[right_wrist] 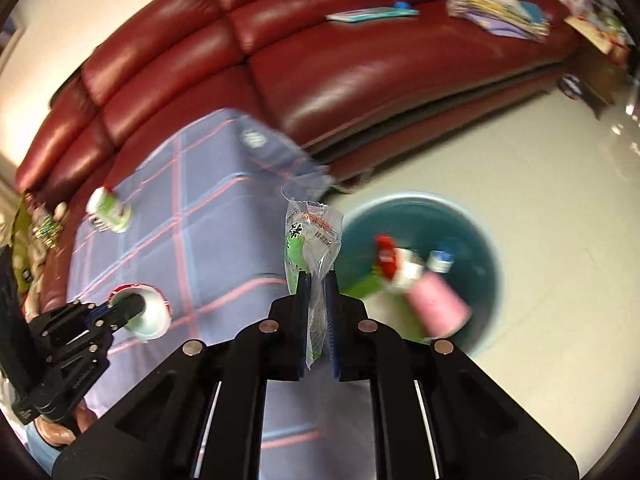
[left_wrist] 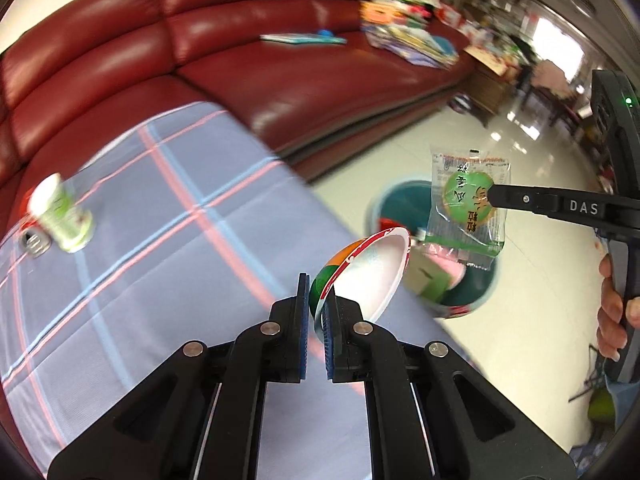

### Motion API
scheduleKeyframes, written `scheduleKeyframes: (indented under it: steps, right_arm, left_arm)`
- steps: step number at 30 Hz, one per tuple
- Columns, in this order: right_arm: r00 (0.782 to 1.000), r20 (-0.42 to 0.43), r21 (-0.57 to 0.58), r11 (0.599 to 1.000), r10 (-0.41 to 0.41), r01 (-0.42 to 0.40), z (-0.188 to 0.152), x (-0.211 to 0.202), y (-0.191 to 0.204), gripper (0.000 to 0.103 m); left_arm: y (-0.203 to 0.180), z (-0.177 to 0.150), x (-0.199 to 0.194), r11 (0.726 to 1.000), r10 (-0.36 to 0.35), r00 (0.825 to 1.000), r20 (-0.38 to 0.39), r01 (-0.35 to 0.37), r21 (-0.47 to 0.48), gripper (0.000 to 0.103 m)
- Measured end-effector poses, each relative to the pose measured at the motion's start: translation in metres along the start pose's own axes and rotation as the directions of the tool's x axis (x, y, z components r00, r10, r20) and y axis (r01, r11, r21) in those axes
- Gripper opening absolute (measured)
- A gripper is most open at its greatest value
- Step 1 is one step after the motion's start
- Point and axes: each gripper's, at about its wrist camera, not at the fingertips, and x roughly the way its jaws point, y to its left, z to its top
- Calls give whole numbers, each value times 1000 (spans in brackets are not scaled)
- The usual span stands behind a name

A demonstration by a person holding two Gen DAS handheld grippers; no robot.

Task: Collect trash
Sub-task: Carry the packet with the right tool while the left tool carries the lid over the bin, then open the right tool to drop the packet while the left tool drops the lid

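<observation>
Nearest the left wrist camera, the left gripper (left_wrist: 317,302) was seen with its jaws clenched on the rim of a paper cup (left_wrist: 362,276), which was held tilted, its white inside turned to the right, above the edge of a table covered by a blue checked tablecloth (left_wrist: 168,248). In the right wrist view the same cup (right_wrist: 144,312) was shown from its open end, with one finger of the left gripper (right_wrist: 114,312) inside it. The right gripper (right_wrist: 318,280) was seen closed on a clear snack wrapper (right_wrist: 308,240) printed with a green disc, the wrapper standing up between the pads. From the left wrist the wrapper (left_wrist: 468,208) was seen hanging flat from the right gripper (left_wrist: 490,196), above a teal trash bin (left_wrist: 476,288) on the pale floor (left_wrist: 400,144). Inside the bin (right_wrist: 472,240), a pink bottle (right_wrist: 440,300), a red and white packet (right_wrist: 390,258) and green packaging were visible. A green and white cup (left_wrist: 60,216) and a can (left_wrist: 34,240), touching each other, were left on the tablecloth. A red leather sofa (left_wrist: 280,72) bearing books and papers (left_wrist: 404,36) stood behind the table.
</observation>
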Motion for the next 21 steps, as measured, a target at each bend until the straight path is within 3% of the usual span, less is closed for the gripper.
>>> scheduleKeyframes:
  steps: [7, 13, 16, 19, 21]
  right_arm:
    - [998, -21, 74, 996, -52, 54, -4, 6, -65, 8]
    - [997, -55, 111, 992, -56, 62, -4, 22, -97, 11]
    - [996, -82, 124, 991, -43, 53, -4, 33, -107, 18]
    - [995, -99, 141, 989, -28, 42, -4, 41, -114, 34]
    - [994, -102, 148, 988, -29, 43, -3, 44, -117, 35]
  left_arm:
    - [-66, 20, 43, 994, -61, 997, -52, 66, 91, 7]
    - [-104, 29, 85, 986, -81, 990, -118, 97, 137, 7]
    - [-116, 32, 101, 983, -82, 987, -140, 104, 154, 7]
    - [-120, 34, 113, 982, -86, 984, -157, 110, 155, 7]
    - [-120, 37, 121, 982, -83, 982, -167, 110, 155, 7]
